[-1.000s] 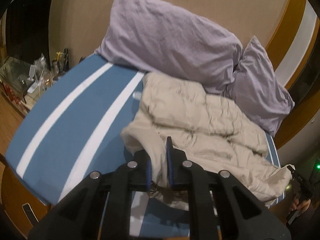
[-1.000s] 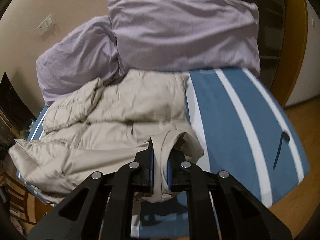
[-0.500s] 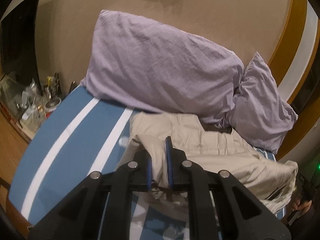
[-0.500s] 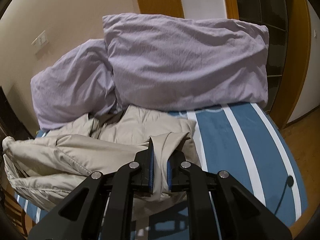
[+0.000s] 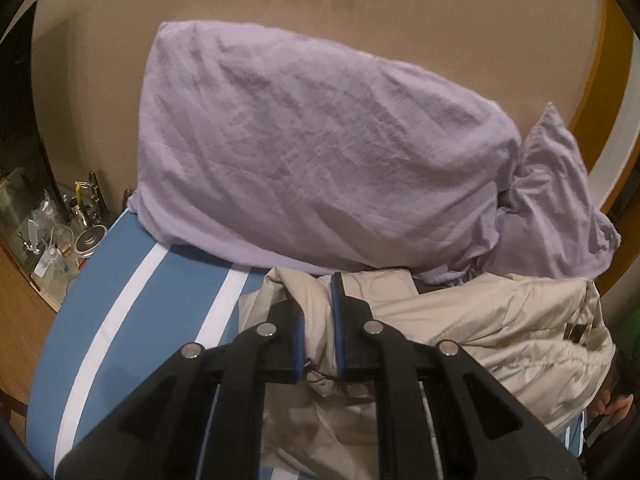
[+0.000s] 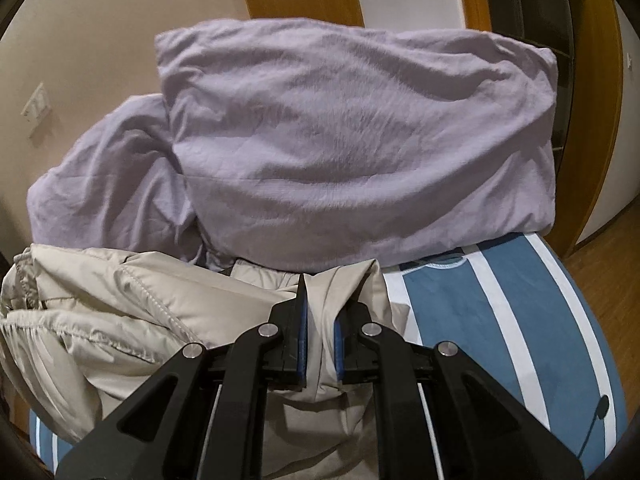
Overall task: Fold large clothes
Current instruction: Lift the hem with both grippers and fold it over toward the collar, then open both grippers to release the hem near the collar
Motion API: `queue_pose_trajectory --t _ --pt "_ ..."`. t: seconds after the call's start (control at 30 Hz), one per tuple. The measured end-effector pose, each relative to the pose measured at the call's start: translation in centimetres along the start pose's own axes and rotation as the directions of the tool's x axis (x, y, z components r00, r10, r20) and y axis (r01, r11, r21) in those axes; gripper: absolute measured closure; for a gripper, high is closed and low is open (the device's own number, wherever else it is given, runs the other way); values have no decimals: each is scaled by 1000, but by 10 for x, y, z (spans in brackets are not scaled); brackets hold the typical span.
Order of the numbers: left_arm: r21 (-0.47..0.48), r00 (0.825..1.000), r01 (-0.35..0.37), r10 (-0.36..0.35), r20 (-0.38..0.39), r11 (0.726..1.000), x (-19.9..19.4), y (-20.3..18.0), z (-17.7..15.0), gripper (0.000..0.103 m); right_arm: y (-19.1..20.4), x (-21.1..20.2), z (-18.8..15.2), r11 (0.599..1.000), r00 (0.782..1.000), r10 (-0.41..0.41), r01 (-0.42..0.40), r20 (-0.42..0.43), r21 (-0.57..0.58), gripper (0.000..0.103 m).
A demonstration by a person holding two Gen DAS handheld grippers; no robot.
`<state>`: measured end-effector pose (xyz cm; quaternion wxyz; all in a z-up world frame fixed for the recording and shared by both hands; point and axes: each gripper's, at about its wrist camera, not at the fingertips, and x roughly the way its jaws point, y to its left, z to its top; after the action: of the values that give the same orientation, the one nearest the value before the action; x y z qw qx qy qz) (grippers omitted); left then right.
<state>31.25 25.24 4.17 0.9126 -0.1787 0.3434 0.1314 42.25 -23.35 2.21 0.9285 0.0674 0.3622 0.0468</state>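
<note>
Jaws of both grippers clamp the beige jacket's (image 5: 500, 320) edge.

Beige jacket (image 5: 480, 320), lilac pillows (image 5: 320, 160), blue white-striped bedsheet (image 5: 132, 300)

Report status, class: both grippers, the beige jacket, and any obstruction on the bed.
Left gripper shut on beige jacket. Right gripper shut on it too. Jacket bunched on striped bed. Purple pillows directly ahead, touching the jacket's far edge.
</note>
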Motion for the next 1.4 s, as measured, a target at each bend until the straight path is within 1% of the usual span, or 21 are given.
queue_pose_trajectory --t 0.2,0.37,0.5,0.77,0.87,0.97,1.0,1.03,1.07,1.1,1.13,1.17,1.2,1.23,1.3,1.4 --pt "-12 998 -24 23 -54 1000 57 -1 11 91 1 52 12 999 998 -41 42 -48 18 93" --pt "-27 994 -52 49 -94 998 100 -1 17 91 1 93 16 997 992 -80 82 -94 16 93" --pt "-27 990 -76 72 -118 997 130 -3 19 91 2 116 15 995 988 -100 100 -118 -1 93" --pt "-28 983 -107 101 -151 994 169 -3 13 90 -1 146 8 994 980 -112 113 -167 -2 93" --pt "-35 981 -121 114 -158 992 179 -3 8 87 -2 151 5 993 976 -111 114 -186 6 92" --pt "-33 980 -131 124 -156 991 180 -4 6 86 -9 151 6 994 972 -91 101 -215 36 90" --pt "-29 981 -127 121 -153 991 178 -5 5 86 -11 149 8 994 971 -81 96 -224 56 87" --pt "-25 981 -126 121 -150 992 175 -7 6 82 -13 148 11 993 970 -79 97 -230 70 84" --pt "-20 982 -122 118 -146 992 171 -9 6 73 -15 145 15 991 969 -76 99 -236 88 83" --pt "-13 984 -123 120 -135 992 166 -12 8 65 -16 141 16 990 968 -74 99 -238 98 79" --pt "-5 984 -139 138 -116 990 159 -13 8 46 -17 135 18 989 969 -71 99 -235 106 72" --pt "7 982 -164 164 -88 986 151 -14 10 33 -17 126 20 989 972 -79 104 -223 104 66" --pt "21 983 -172 173 -62 985 142 -15 11 31 -16 119 22 989 974 -92 114 -208 96 50" --pt "30 985 -164 165 -55 986 136 -16 12 31 -13 107 25 989 979 -112 126 -172 77 38" --pt "39 988 -144 146 -54 989 121 -18 13 31 -7 91 29 992 985 -107 115 -136 51 37" --pt "46 993 -100 103 -59 994 104 -25 9 31 11 74 32 998 991 -51 54 -127 25 37"
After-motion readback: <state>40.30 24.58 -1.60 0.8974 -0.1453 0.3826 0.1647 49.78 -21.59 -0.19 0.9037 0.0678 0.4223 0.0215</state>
